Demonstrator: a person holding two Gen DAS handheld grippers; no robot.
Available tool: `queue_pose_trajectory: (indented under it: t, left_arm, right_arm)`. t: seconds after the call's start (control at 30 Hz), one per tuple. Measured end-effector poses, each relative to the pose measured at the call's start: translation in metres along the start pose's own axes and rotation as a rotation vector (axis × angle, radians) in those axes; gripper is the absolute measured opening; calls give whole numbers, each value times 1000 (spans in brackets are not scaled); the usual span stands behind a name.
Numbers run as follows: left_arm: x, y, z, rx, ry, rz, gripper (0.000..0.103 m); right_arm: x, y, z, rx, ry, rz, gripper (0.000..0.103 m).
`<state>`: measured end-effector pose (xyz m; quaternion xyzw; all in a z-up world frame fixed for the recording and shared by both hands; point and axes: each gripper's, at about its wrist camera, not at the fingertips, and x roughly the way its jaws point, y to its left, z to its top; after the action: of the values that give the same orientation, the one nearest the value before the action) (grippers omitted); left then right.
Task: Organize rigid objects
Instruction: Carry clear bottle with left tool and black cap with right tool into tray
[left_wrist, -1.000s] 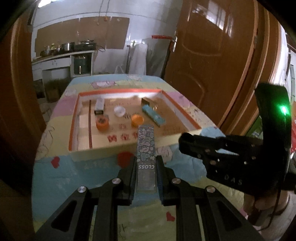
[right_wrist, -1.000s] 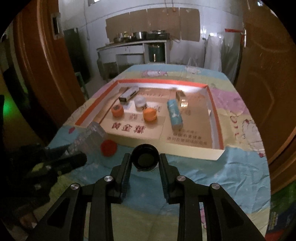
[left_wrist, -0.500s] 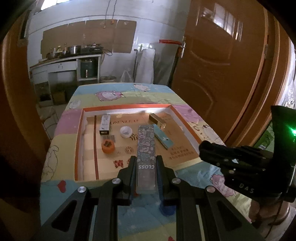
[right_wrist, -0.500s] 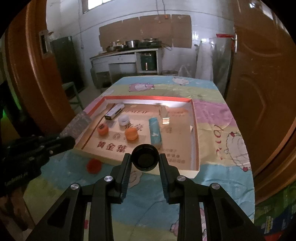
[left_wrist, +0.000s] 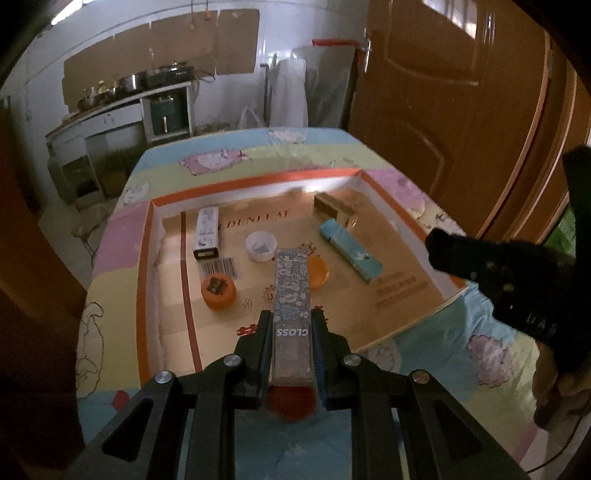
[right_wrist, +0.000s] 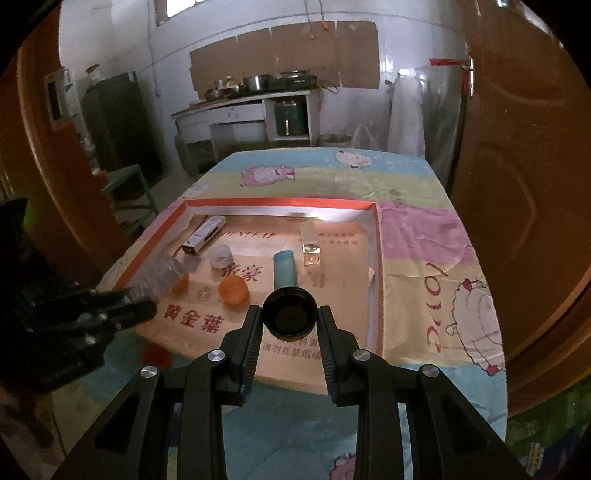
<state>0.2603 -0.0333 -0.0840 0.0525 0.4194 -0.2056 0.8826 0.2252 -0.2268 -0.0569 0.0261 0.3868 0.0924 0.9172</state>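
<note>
cardboard tray (left_wrist: 147, 258) lying ahead and below both grippers. left gripper (left_wrist: 291, 347) clamping a patterned box (left_wrist: 291, 288), long axis pointing forward over the tray's near edge. right gripper (right_wrist: 290, 343) pinching a small black jar (right_wrist: 290, 319) above the near wall. only the left view is showing a red cap (left_wrist: 291, 404) under the box.

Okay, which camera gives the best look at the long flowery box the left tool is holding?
The left wrist view: the flowery box fills the centre, its pattern and "GLOSS" label readable, clamped in the left tool. The right wrist view shows only a blurred end at far left.
</note>
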Motion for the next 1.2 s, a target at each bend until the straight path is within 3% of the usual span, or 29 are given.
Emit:
queue_pose_trajectory:
  t: [0.37, 1.2]
  left_arm:
    - [26, 7, 1, 9, 64, 13, 20]
    - [50, 13, 4, 2, 89, 4, 20]
  right_arm:
    - [35, -9, 7, 12, 37, -4, 31]
    - [84, -21, 10, 5, 108, -39, 31]
